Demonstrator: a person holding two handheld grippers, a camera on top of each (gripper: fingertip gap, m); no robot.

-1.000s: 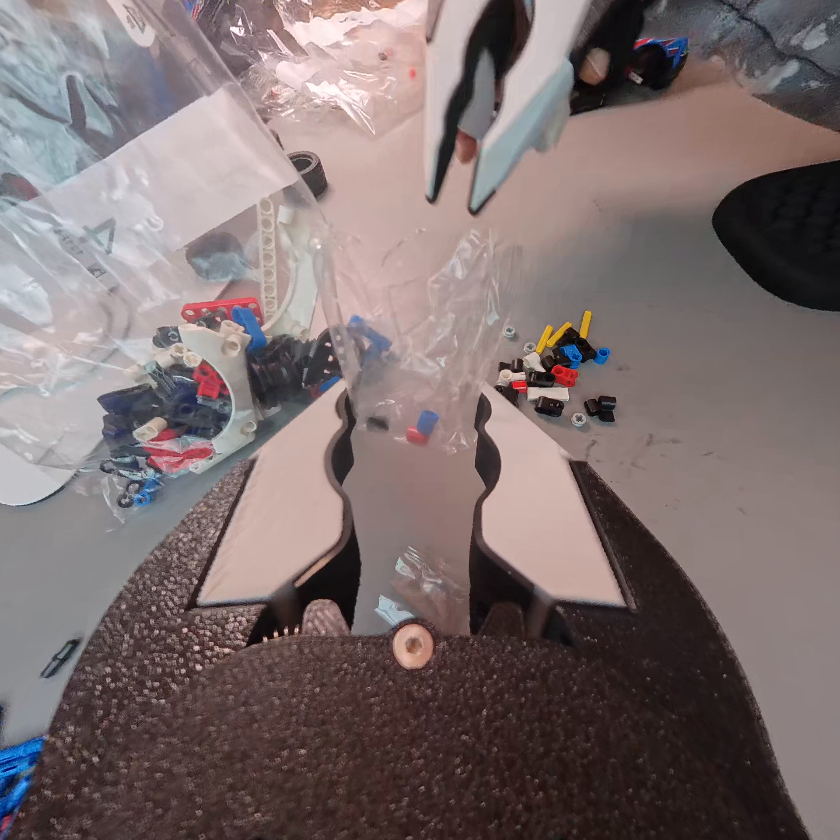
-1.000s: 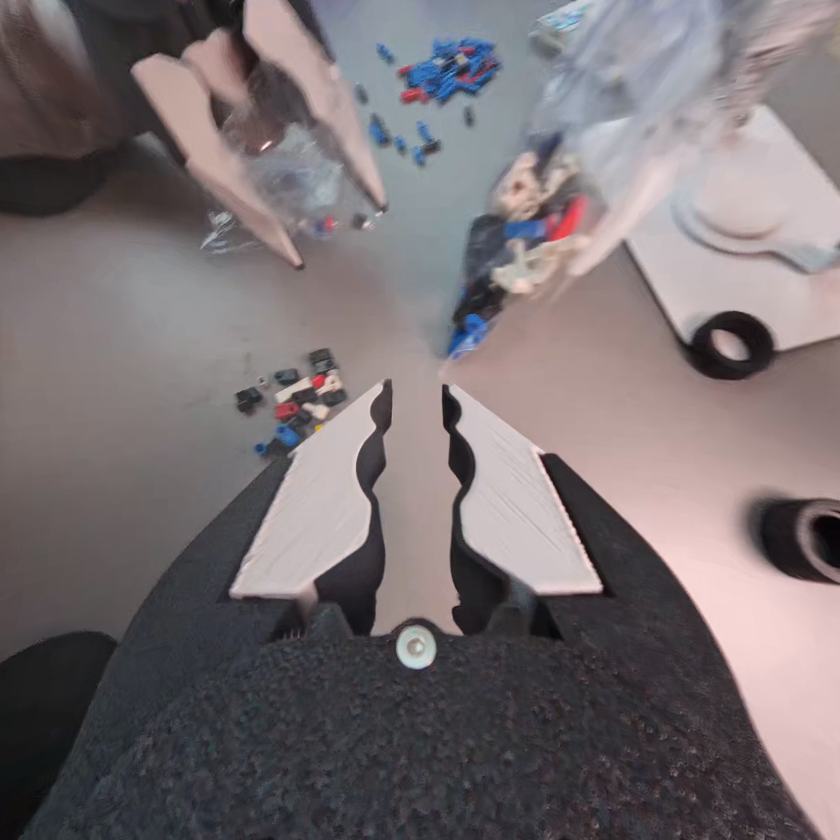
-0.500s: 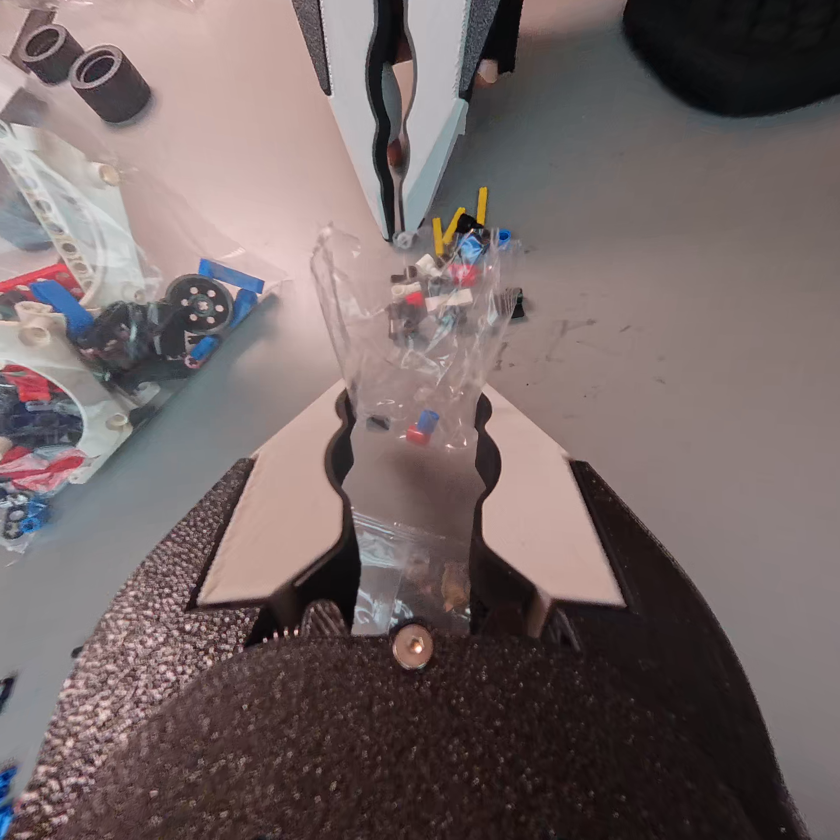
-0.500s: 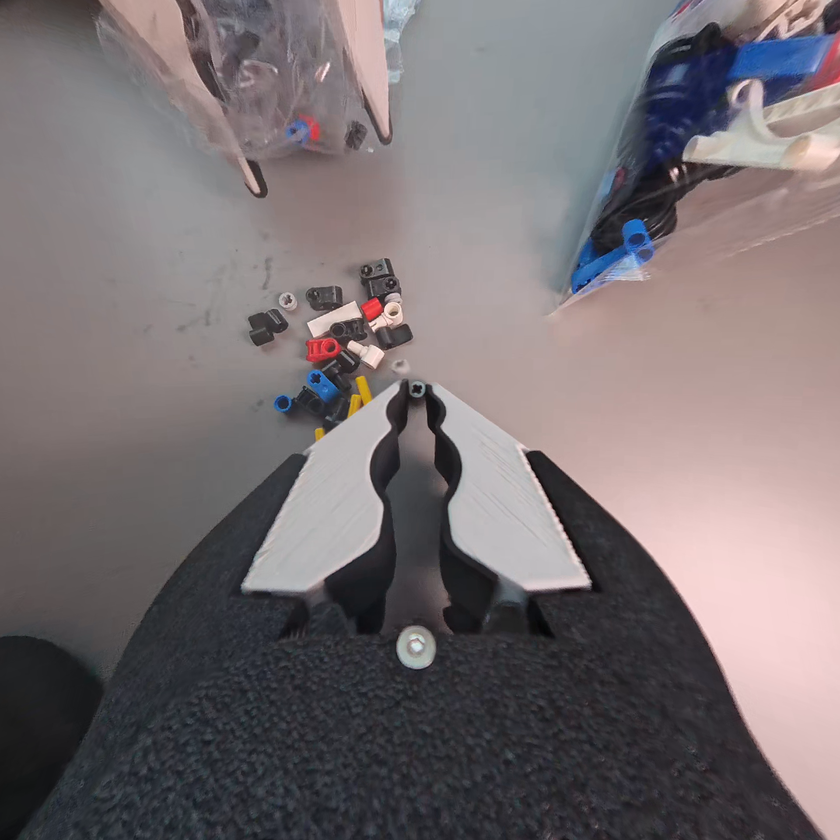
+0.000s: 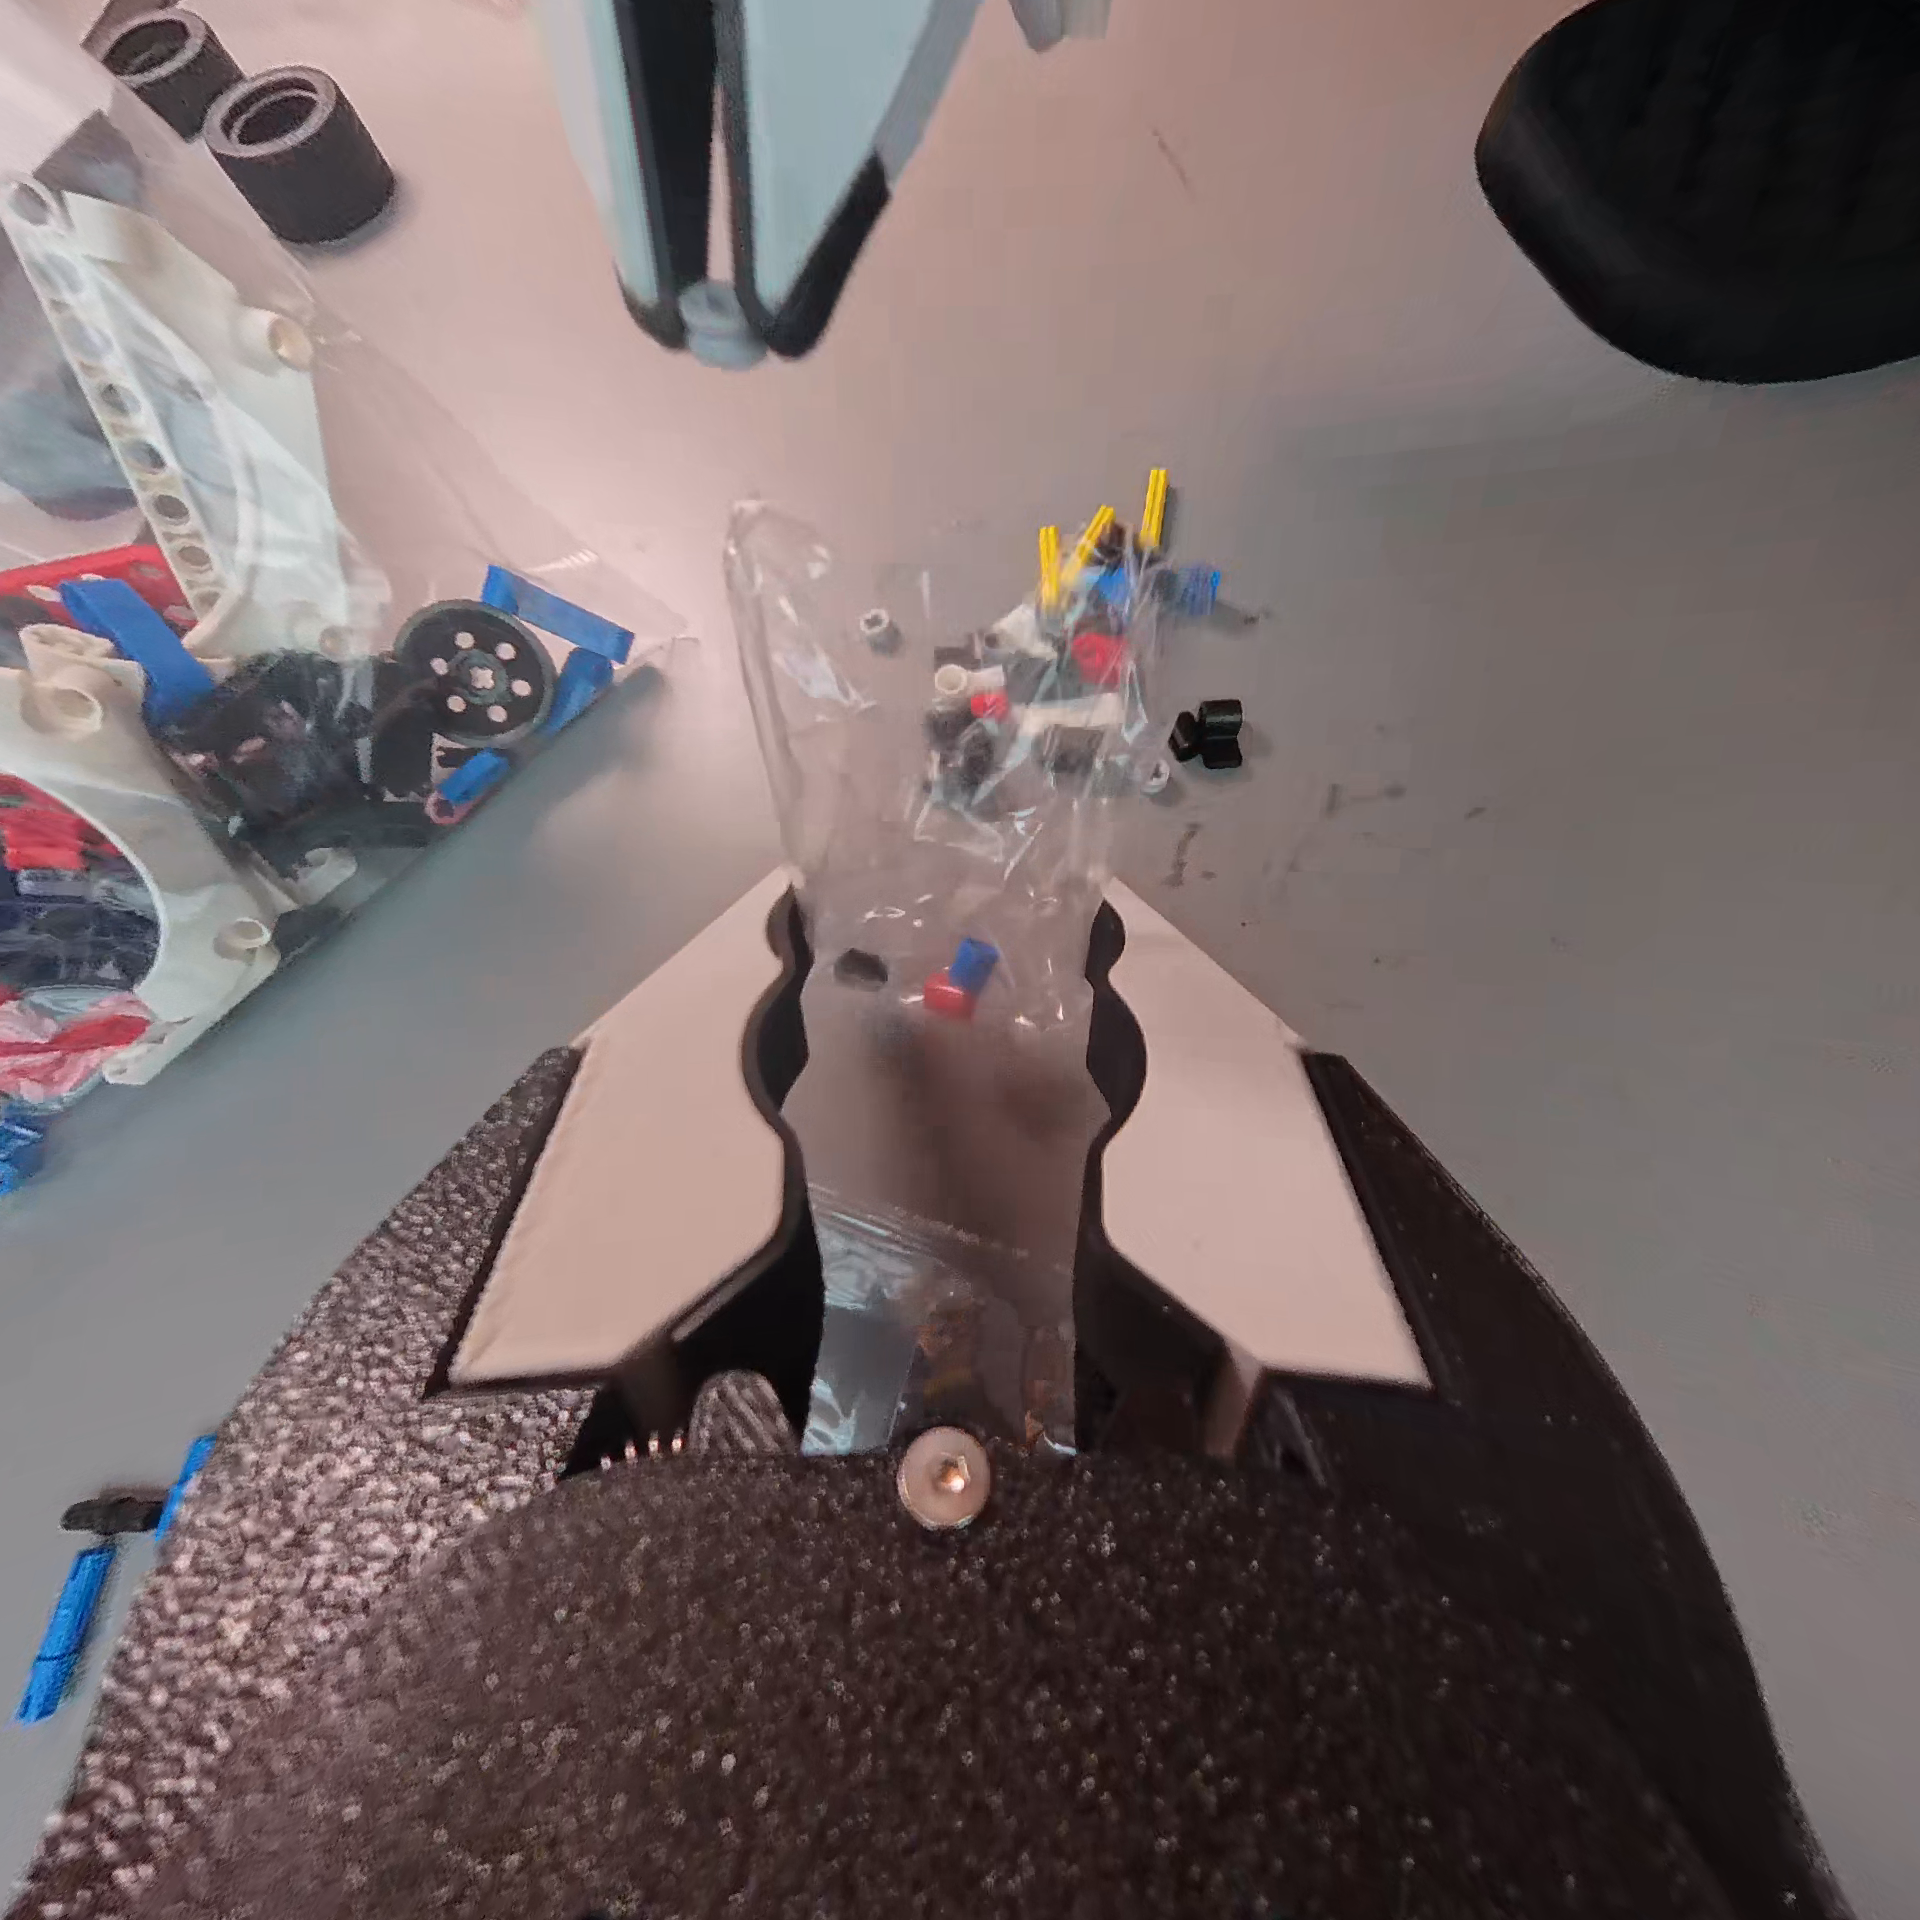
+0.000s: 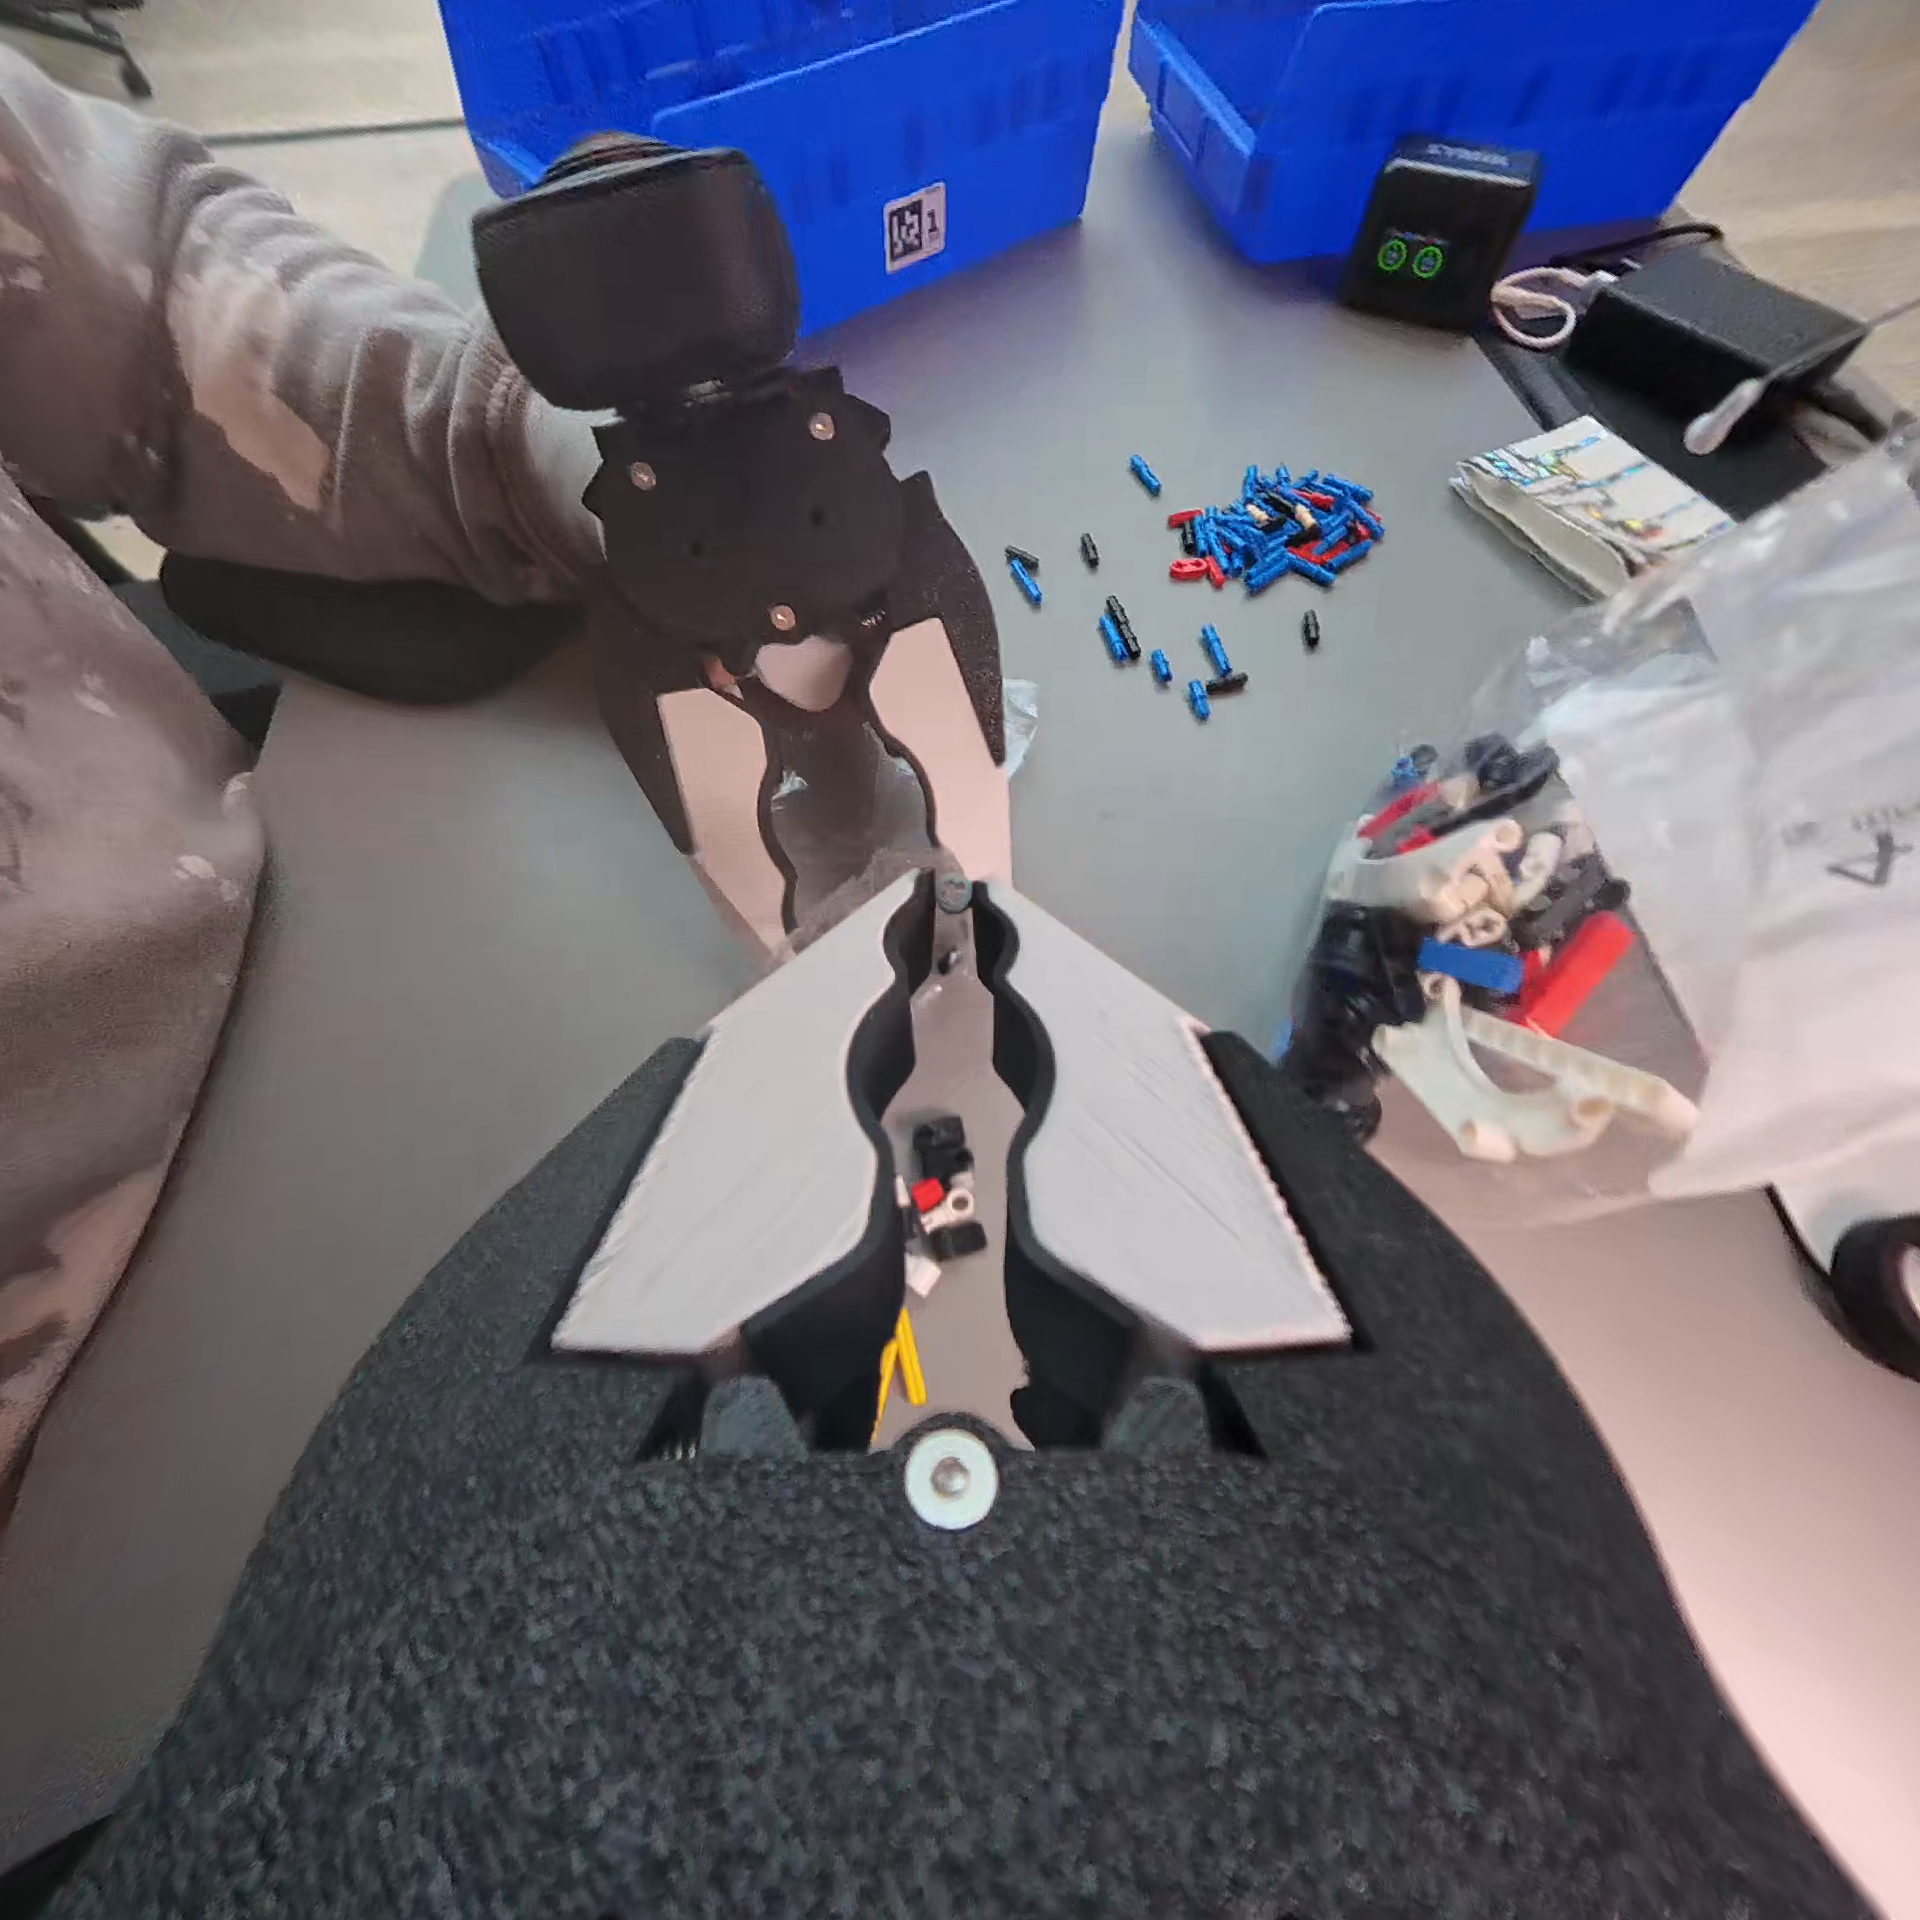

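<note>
A small clear plastic bag [image 5: 935, 831] is held between the fingers of the left claw [image 5: 948, 914], which stand apart with the bag's film stretched across the gap; a red piece [image 5: 945, 1000], a blue piece [image 5: 975, 958] and a black piece [image 5: 860, 968] are seen inside the bag near the fingertips. The bag's open mouth points away from the claw, over a small heap of mixed pieces [image 5: 1060, 665] lying on the grey desk [image 5: 1558, 935], with yellow rods [image 5: 1091, 535] at its far edge and a single black piece [image 5: 1207, 734] just beside it. The right claw [image 6: 951, 896] is closed on a small grey round piece [image 5: 717, 324], which is pinched at the very fingertips and held above the desk, close to the left claw's fingers. To one side a large clear bag of parts [image 6: 1538, 966] is seen, filled with white, black, blue and red pieces, and two black tyres [image 5: 296, 151] stand near it. Farther off, a scatter of blue pins [image 6: 1273, 530] lies on the desk, behind which two blue bins [image 6: 790, 125] and a small black device with green lights [image 6: 1434, 234] are placed. A sleeve [image 6: 208, 395] is seen behind the left claw.
</note>
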